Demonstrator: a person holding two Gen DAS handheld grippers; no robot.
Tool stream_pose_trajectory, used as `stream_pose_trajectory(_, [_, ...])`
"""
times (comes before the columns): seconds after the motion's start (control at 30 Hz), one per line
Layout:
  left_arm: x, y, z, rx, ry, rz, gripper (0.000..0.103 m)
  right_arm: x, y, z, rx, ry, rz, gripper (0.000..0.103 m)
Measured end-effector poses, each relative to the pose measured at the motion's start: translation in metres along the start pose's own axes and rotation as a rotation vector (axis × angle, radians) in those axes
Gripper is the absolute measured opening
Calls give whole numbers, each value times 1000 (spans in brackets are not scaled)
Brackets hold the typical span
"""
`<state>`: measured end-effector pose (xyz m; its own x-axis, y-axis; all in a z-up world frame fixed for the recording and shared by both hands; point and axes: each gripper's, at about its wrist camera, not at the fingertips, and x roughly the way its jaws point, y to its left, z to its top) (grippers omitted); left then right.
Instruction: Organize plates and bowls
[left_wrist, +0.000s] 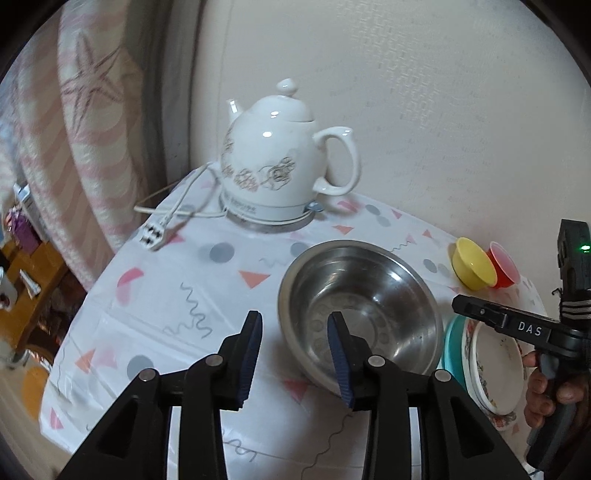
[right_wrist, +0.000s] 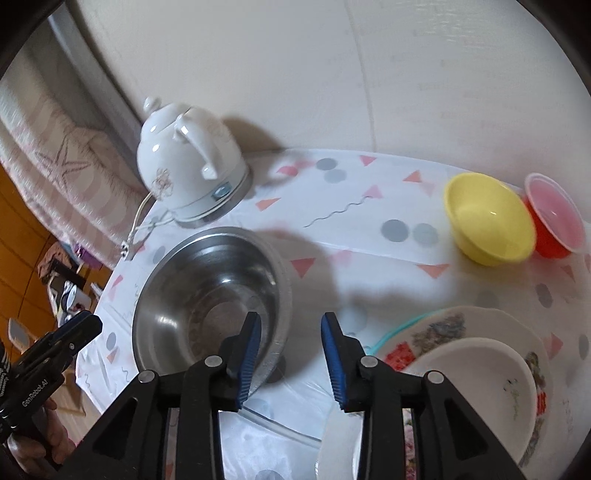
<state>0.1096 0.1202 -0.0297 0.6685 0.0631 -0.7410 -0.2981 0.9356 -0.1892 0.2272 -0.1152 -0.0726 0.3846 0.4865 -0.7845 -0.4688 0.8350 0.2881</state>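
A steel bowl (left_wrist: 360, 314) (right_wrist: 212, 299) stands on the patterned tablecloth. My left gripper (left_wrist: 294, 354) is open and empty, its jaws straddling the bowl's left rim. My right gripper (right_wrist: 290, 354) is open and empty, over the bowl's right rim. To the right lies a stack: a white bowl (right_wrist: 476, 391) (left_wrist: 496, 365) on a flowered plate (right_wrist: 443, 325) on a teal plate (right_wrist: 402, 325) (left_wrist: 452, 343). A yellow bowl (left_wrist: 472, 267) (right_wrist: 487, 218) and a red bowl (left_wrist: 504, 267) (right_wrist: 552, 221) stand at the back right.
A white ceramic electric kettle (left_wrist: 280, 162) (right_wrist: 188, 166) with its cord (left_wrist: 173, 210) stands at the back left by the wall. The table edge (left_wrist: 70, 332) drops off at the left, toward a striped cushion (left_wrist: 85, 122).
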Motion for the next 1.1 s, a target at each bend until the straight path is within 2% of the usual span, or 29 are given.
stream_pose_trajectory(0.2, [9, -17, 7, 62, 16, -62, 37, -25, -22, -12, 86, -59, -50, 34])
stream_pose_trajectory(0.43, [20, -47, 15, 162, 41, -171, 38, -59, -62, -32, 235, -114, -141, 34])
stream_pose_trajectory(0.67, [35, -76, 6, 232, 76, -279, 41, -85, -90, -58, 371, -141, -229, 34])
stream_pose_trajectory(0.77, [39, -91, 0, 259, 88, -300, 41, -90, -99, -66, 399, -140, -243, 34])
stream_pose_trajectory(0.87, [41, -104, 0, 276, 97, -291, 44, -92, -109, -68, 423, -143, -236, 34])
stream_pose_trajectory(1.1, [45, -127, 5, 269, 105, -271, 44, -90, -129, -56, 403, -159, -181, 34])
